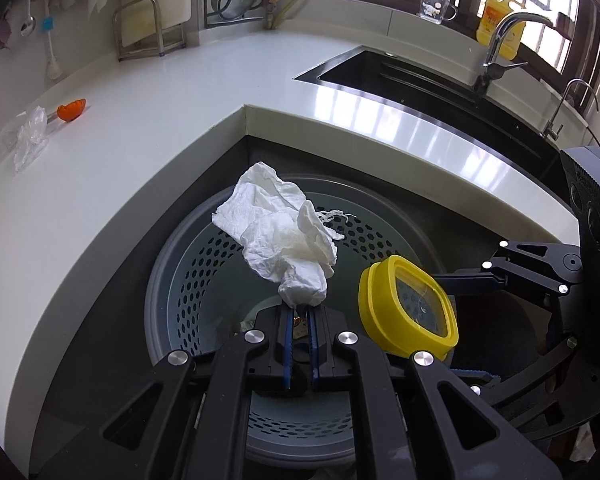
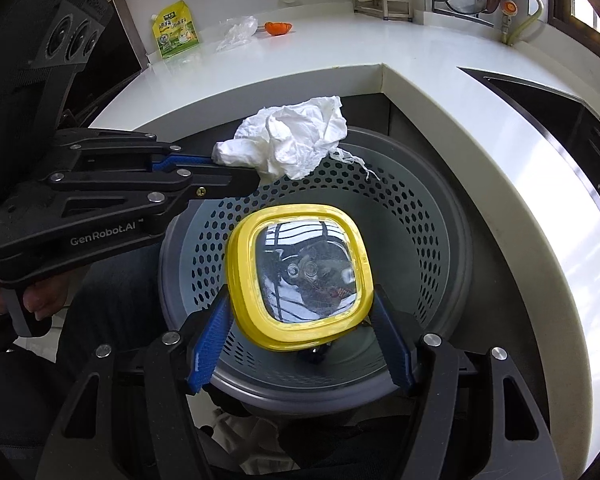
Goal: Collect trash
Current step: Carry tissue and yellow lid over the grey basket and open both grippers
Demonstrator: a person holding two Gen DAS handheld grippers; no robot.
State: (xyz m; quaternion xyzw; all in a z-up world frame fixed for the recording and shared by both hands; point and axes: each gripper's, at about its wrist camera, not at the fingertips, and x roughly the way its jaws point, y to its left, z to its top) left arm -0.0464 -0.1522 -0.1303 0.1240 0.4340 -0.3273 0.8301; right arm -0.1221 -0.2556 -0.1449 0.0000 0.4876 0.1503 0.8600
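A grey perforated waste bin [image 1: 188, 264] [image 2: 420, 216] stands on the floor in the corner under the white counter. My left gripper [image 1: 300, 312] [image 2: 236, 168] is shut on a crumpled white tissue [image 1: 284, 232] [image 2: 300, 140], held above the bin's mouth. My right gripper [image 2: 300, 320] [image 1: 472, 280] is shut on a yellow-rimmed lid with a clear window [image 2: 300, 276] [image 1: 408, 304], its blue pads pressing both sides, also over the bin. Some scraps lie at the bin's bottom, mostly hidden.
On the white counter [image 1: 160, 148] lie a clear plastic wrapper [image 1: 30, 136] [image 2: 238, 32], an orange peel [image 1: 72, 109] [image 2: 278, 28] and a green pouch [image 2: 175, 30]. A black sink [image 1: 420, 80] with a tap sits at the right. A hand [image 2: 32, 300] holds the left gripper.
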